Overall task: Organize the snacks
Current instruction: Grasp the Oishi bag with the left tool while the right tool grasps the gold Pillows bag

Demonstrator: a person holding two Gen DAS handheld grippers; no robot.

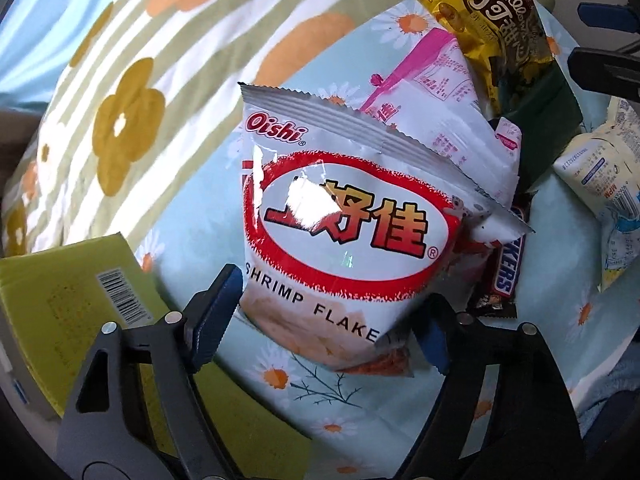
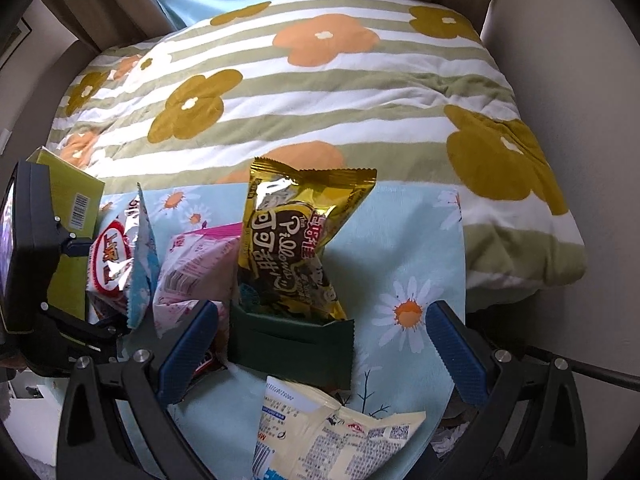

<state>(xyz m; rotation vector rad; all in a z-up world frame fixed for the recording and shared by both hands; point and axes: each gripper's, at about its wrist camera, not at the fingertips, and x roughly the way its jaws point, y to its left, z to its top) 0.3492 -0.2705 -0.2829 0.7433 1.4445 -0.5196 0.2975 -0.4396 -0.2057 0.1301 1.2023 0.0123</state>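
My left gripper (image 1: 326, 320) is closed on the lower end of a white and red Oishi shrimp flakes bag (image 1: 340, 220), which stands up between the blue pads. Behind it lie a pink and white snack bag (image 1: 432, 92), a gold cocoa snack bag (image 1: 496, 20), a Snickers bar (image 1: 504, 268) and a pale yellow packet (image 1: 600, 176). My right gripper (image 2: 324, 348) is open and empty, its fingers either side of a dark green packet (image 2: 292, 344) with the gold bag (image 2: 292, 240) leaning on it. The pale yellow packet (image 2: 328, 436) lies below. The Oishi bag (image 2: 114, 256) and left gripper (image 2: 80, 280) show at the left.
The snacks lie on a light blue daisy cloth (image 2: 400, 248) on a bed. A striped flower quilt (image 2: 320, 92) is bunched behind. A yellow-green box (image 1: 60, 300) sits at the left, also in the right wrist view (image 2: 72, 196). A wall (image 2: 580, 80) stands at the right.
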